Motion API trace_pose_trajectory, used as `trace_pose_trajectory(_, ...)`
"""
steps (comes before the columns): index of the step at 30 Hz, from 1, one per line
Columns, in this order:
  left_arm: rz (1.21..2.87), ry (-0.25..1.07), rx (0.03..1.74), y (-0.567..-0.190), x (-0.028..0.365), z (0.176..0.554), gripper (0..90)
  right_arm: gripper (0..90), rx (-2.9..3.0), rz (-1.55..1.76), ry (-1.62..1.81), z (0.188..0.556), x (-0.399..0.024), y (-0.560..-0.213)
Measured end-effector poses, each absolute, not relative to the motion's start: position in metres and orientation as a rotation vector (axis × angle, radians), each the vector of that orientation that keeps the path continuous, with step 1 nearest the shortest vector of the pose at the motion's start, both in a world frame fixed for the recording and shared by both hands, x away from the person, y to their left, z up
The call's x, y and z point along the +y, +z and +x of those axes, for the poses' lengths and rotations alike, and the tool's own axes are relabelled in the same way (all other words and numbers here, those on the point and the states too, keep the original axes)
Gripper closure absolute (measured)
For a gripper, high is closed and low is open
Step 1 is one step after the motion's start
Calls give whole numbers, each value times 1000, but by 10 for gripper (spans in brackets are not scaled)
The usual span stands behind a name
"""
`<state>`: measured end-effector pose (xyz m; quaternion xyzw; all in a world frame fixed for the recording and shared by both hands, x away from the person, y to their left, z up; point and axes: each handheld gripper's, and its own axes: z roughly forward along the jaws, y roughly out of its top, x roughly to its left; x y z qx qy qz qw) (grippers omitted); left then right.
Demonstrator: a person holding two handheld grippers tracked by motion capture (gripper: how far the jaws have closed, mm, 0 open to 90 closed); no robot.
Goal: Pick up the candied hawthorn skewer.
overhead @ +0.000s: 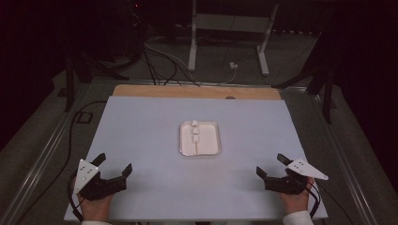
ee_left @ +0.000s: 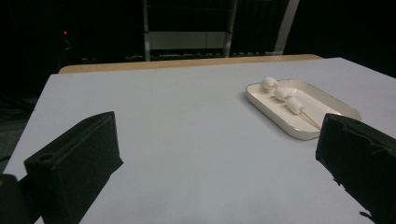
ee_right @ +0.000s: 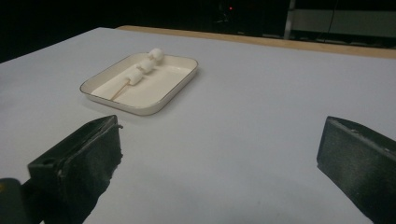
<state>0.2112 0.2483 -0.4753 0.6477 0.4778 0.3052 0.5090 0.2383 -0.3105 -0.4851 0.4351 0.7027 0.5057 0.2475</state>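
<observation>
From the high view you've got the tray (overhead: 199, 138) sitting mid-table on the pale sheet (overhead: 141, 140), with the marshmallow skewer (overhead: 194, 133) lying in it lengthwise; your left gripper (overhead: 114, 165) and right gripper (overhead: 271, 165) rest near the front edge, one at each corner, both well apart from the tray; jaws wide on both, nothing between them.

Left gripper view: the tray (ee_left: 299, 128) is off to the upper right, and the skewer (ee_left: 287, 100) shows three white marshmallows in a row on a thin wooden stick, bare end pointing toward you; they look soft and puffy, so I'd guess they squash easily; pinch one hard and it'll probably deform or slide along the stick instead of lifting.

Right gripper view: the tray (ee_right: 135, 105) is up left, the skewer (ee_right: 140, 72) running diagonally, with the bare stick low against the tray floor; that's the risky bit; the stick is thin and lies flat, so wide blunt jaws could scrape the tray floor or nudge the whole tray across the smooth sheet; if you go for the stick end alone, the marshmallow end may droop or swing, so maybe steady the tray with the other gripper.
</observation>
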Motion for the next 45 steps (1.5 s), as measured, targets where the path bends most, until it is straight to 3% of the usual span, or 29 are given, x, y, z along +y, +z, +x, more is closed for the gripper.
trace_pose_trajectory(27, 1542, 657, 1132, -451, 231, 229, 7, 0, 1908, 1165, 1390, 248, -301, -479)
trace_pose_trajectory(45, 1657, 572, 1087, -443, 164, 274, 7, 0, 1895, 1194, 1394, 247, -305, -481)
